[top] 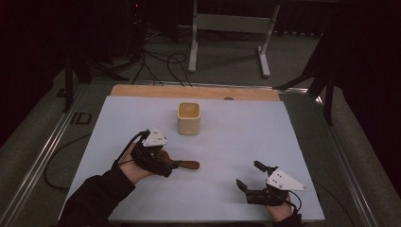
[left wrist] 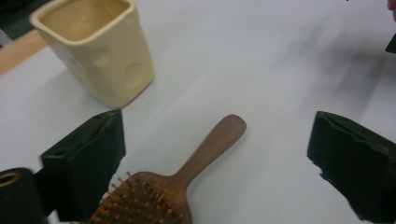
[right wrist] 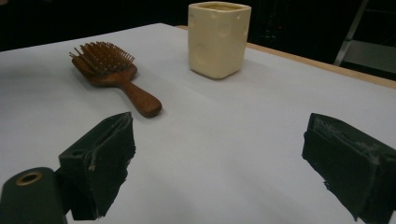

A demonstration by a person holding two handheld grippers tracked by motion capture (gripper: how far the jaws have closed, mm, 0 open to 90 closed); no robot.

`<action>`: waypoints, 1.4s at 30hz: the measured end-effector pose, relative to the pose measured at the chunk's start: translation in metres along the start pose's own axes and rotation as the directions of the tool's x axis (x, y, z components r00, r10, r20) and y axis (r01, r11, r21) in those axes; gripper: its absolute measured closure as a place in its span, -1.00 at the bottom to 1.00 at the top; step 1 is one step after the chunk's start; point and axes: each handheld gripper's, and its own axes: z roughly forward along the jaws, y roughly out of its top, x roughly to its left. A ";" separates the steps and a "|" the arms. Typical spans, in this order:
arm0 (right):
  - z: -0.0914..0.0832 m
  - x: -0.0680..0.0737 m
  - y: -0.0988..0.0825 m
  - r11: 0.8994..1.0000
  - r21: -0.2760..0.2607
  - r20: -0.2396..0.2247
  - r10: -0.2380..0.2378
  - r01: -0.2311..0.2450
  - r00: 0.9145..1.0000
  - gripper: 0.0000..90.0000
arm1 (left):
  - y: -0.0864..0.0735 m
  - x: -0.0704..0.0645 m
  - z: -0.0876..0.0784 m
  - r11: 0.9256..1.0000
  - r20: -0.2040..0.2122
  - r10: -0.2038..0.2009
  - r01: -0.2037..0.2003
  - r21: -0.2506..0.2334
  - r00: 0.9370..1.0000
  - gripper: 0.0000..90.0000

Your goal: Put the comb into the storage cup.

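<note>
A wooden hairbrush (left wrist: 187, 182) lies bristles up on the white sheet (top: 236, 137), its handle (top: 188, 164) pointing right in the high view. My left gripper (top: 169, 163) is open, low over the brush head, one jaw on each side and neither touching it in the left gripper view (left wrist: 215, 144). A cream square cup (top: 188, 118) stands upright behind the brush, empty as far as I can see. My right gripper (top: 249, 174) is open and empty near the front right of the sheet, facing the brush (right wrist: 114, 74) and cup (right wrist: 218, 39).
A wooden strip of table (top: 189, 91) runs along the sheet's far edge. Beyond it, a grey metal stand (top: 231, 23) and loose cables (top: 161, 61) are on the floor. Bare sheet (top: 246, 123) lies between the cup and my right gripper.
</note>
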 end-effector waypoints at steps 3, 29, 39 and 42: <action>0.001 -0.001 -0.001 1.000 0.005 0.000 0.007 -0.007 1.000 -0.80 | 0.004 -0.001 0.010 1.000 0.008 0.002 -0.002 0.016 1.000 -0.73; 0.000 0.001 0.000 1.000 0.005 -0.010 -0.009 0.009 1.000 -0.80 | 0.014 -0.004 0.064 0.995 -0.003 -0.075 0.075 0.061 0.997 0.64; -0.001 0.001 0.001 1.000 0.004 -0.015 -0.003 0.003 1.000 -0.80 | 0.010 0.002 0.083 0.983 -0.007 -0.148 0.148 0.108 0.989 0.94; -0.001 0.001 0.001 1.000 0.004 -0.015 -0.006 0.006 1.000 -0.80 | 0.008 0.003 0.087 0.981 -0.010 -0.151 0.151 0.125 0.988 1.00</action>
